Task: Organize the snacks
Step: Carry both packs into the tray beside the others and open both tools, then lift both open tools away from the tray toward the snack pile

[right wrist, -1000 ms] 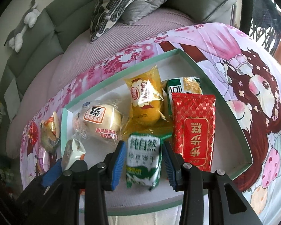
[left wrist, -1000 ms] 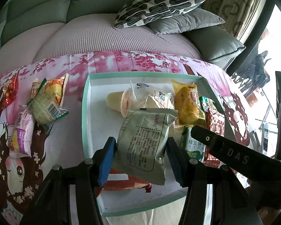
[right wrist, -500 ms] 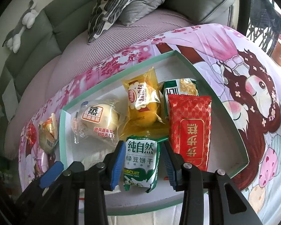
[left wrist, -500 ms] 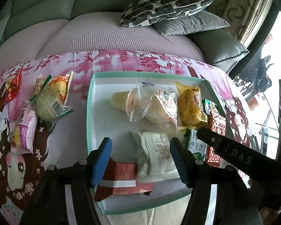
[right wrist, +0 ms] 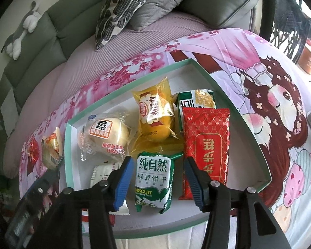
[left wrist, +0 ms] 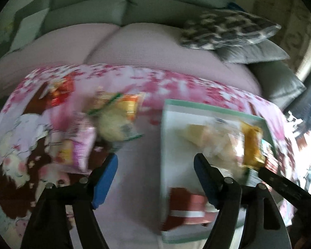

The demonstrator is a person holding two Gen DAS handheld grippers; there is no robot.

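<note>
The white tray with a teal rim (right wrist: 234,95) lies on the pink printed cloth. It holds a green biscuit packet (right wrist: 153,178), a red packet (right wrist: 207,145), a yellow cake packet (right wrist: 153,114), a bun packet (right wrist: 105,137) and a grey-white packet (right wrist: 102,172). My right gripper (right wrist: 158,164) straddles the biscuit packet with its jaws opening. Both pads stand clear of the packet, which rests on the tray floor. In the blurred left wrist view my left gripper (left wrist: 155,164) is opening wide over the cloth and the tray's left rim (left wrist: 163,145), and holds nothing.
Loose snacks lie on the cloth left of the tray: a green-edged packet (left wrist: 114,122), a pink packet (left wrist: 78,151) and a red one (left wrist: 60,91). A grey-green sofa with a patterned cushion (right wrist: 124,6) rises behind. A bright window area is at the right.
My left gripper let the grey-white packet drop into the tray, opened and swung left toward the loose snacks. My right gripper's pads came off the green biscuit packet, which stayed put.
</note>
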